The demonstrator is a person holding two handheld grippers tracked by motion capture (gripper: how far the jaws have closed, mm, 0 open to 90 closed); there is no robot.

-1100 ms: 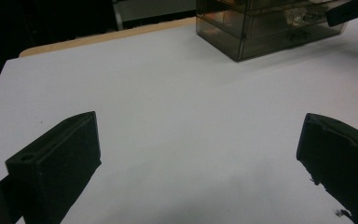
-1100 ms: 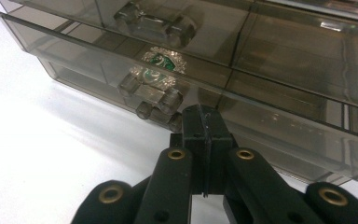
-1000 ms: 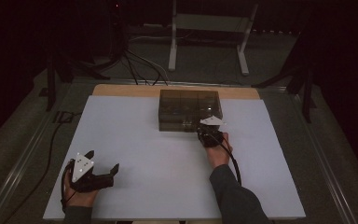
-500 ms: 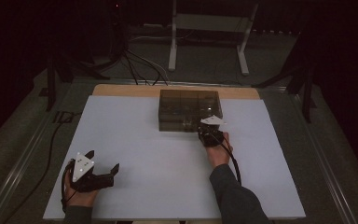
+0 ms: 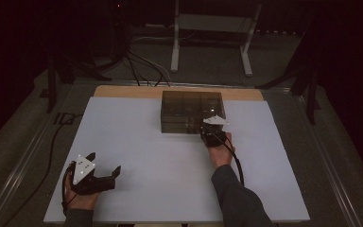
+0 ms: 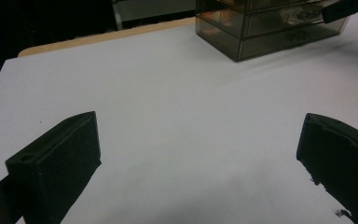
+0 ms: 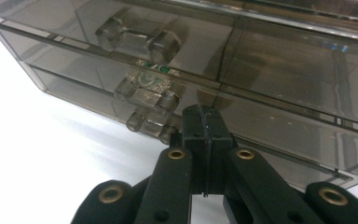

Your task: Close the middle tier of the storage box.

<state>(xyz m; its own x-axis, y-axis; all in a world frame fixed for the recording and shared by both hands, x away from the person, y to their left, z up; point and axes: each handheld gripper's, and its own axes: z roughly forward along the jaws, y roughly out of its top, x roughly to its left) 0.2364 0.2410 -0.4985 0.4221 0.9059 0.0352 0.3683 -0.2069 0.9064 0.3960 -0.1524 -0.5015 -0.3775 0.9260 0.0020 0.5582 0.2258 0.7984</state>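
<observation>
A smoky see-through drawer box (image 5: 191, 111) stands on the white table (image 5: 170, 156) toward the far middle. My right gripper (image 5: 212, 135) is at the box's front right, held by a hand, a cable trailing from it. In the right gripper view its jaws (image 7: 200, 123) are pressed flat together with nothing between them. Their tip is right at the lower drawer front, just right of a clear handle (image 7: 147, 125); two more handles (image 7: 144, 91) sit above. My left gripper (image 5: 105, 162) rests near the table's front left, open and empty (image 6: 200, 149); beyond it stands the box (image 6: 265, 25).
A wooden strip (image 5: 132, 92) edges the table's far side. Behind it stand a white frame's legs (image 5: 175, 47) and floor cables (image 5: 142, 66). Metal rails (image 5: 23, 156) run along both sides. A cable (image 5: 52, 142) lies left of the table.
</observation>
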